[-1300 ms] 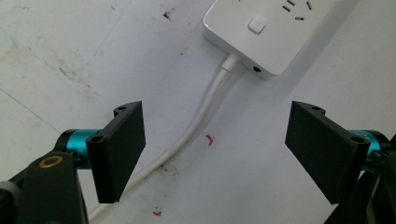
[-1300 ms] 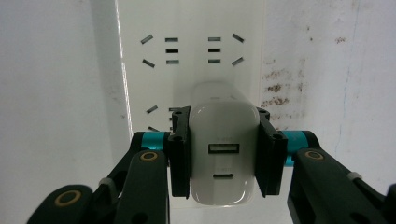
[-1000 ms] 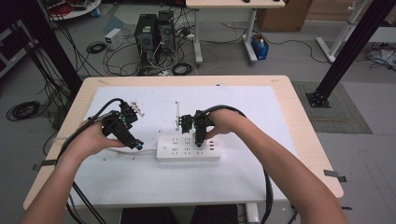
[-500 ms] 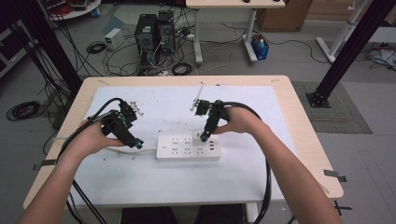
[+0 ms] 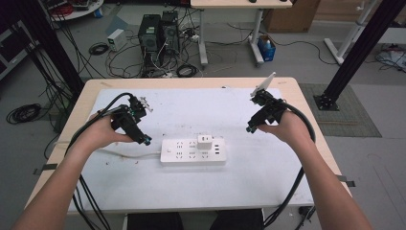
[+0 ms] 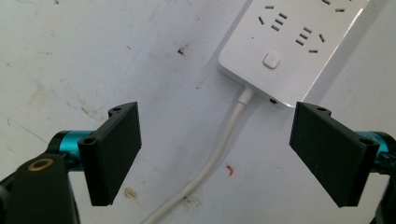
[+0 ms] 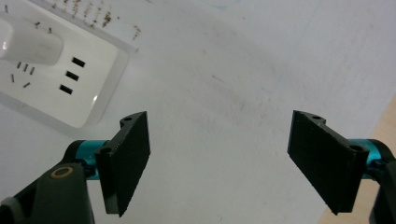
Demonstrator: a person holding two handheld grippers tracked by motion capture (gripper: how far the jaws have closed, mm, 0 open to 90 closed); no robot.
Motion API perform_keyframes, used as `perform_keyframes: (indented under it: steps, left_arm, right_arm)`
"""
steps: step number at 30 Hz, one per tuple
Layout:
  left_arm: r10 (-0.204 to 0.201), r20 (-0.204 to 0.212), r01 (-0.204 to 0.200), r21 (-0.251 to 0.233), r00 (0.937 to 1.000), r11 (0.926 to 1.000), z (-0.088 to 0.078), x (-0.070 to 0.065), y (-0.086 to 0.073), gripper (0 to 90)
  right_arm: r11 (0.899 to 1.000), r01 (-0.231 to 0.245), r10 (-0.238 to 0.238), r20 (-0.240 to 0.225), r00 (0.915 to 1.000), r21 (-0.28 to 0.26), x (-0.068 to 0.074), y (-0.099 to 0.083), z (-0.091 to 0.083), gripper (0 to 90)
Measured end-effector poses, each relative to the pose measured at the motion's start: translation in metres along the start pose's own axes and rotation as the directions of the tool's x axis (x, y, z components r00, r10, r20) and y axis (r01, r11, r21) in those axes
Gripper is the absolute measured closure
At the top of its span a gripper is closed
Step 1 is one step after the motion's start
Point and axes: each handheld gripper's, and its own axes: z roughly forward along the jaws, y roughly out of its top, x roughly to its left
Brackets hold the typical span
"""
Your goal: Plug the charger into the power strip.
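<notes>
Presently we find the power strip (image 5: pixel 193 152) lying mid-bench (image 5: pixel 268 191), long axis across the person's front, a white charger (image 5: pixel 205 142) plugged into its right half. The left hand-held gripper (image 5: pixel 141 139), jaws released and empty, sits just beside the strip's cord (image 6: pixel 219 154) end and is nearer. The right hand-held gripper (image 5: pixel 250 128), likewise released, hangs well apart to the right.

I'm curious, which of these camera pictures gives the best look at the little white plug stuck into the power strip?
The high view: the white plug shows whole, seated in the power strip. The right gripper view catches just a blurred part of it at the frame's left edge. The left gripper view looks at the strip's other end, with the switch and cord.
</notes>
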Motion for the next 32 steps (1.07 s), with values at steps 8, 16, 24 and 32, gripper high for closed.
perform_keyframes:
  steps: [8, 16, 24, 32]
  left_arm:
    - [0.019, -0.008, -0.019, 0.007, 0.9998, 0.9998, -0.003, 0.001, 0.007, 16.8]
    - [0.026, -0.014, -0.026, 0.010, 0.9996, 0.9996, -0.005, -0.001, 0.010, 16.8]
    - [0.027, -0.013, -0.027, 0.003, 0.9996, 0.9996, -0.005, -0.002, 0.012, 16.8]
    - [0.015, -0.013, -0.015, -0.012, 0.9998, 0.9998, -0.008, -0.002, 0.012, 16.8]
  right_arm:
    - [0.999, -0.038, 0.038, -0.003, 0.9993, -0.037, -0.012, -0.008, -0.006, 20.7]
    - [0.999, -0.033, 0.033, 0.002, 0.9994, -0.033, -0.016, -0.011, -0.007, 20.7]
    - [0.999, -0.032, 0.032, -0.001, 0.9995, -0.030, -0.017, -0.013, -0.004, 20.7]
    - [0.999, -0.023, 0.023, -0.002, 0.9997, -0.037, -0.016, -0.015, -0.004, 20.7]
